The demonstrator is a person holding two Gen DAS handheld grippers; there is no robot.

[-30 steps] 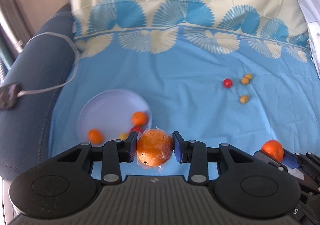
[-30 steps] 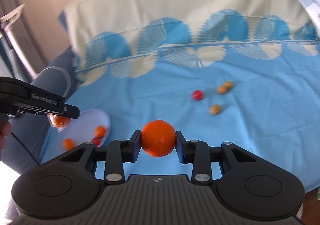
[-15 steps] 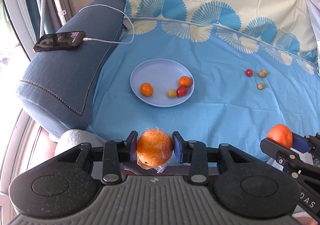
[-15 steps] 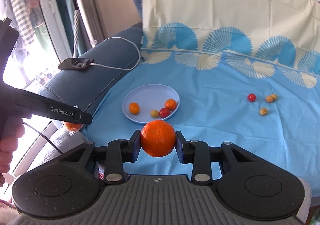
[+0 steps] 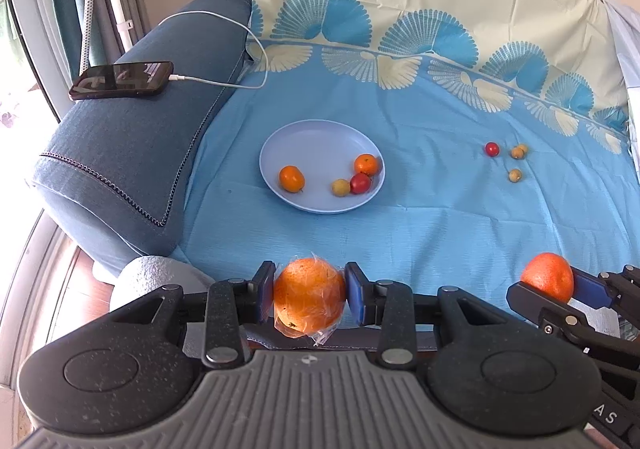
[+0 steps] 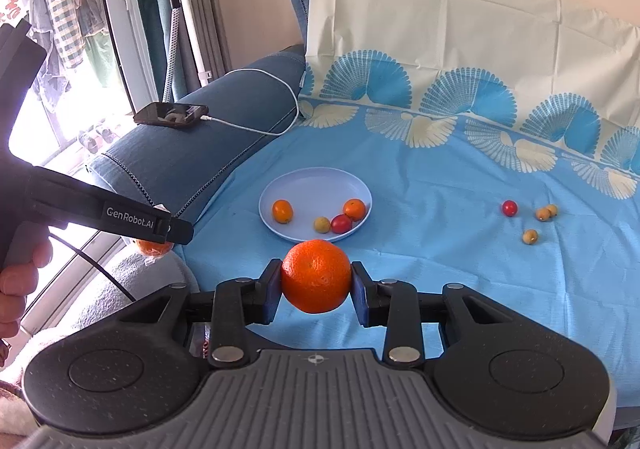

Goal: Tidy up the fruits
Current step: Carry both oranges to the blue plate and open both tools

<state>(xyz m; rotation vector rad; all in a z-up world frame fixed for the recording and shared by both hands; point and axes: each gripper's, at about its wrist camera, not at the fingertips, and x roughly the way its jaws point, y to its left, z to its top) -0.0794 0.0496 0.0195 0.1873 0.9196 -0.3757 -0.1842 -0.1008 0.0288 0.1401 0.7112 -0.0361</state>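
Observation:
My left gripper is shut on a plastic-wrapped orange, held over the sofa's front edge. My right gripper is shut on a bare orange; it also shows in the left wrist view. A pale blue plate on the blue cloth holds two small oranges, a yellow fruit and a red fruit. A red fruit and three small yellow fruits lie loose to the plate's right.
A phone with a white charging cable lies on the blue sofa armrest at the left. The patterned cloth runs up the backrest. A garment steamer stand and hanging clothes are at the far left.
Both grippers have pulled back and up from the plate toward the sofa's front edge, each still holding its orange. The view now takes in the armrest and phone.

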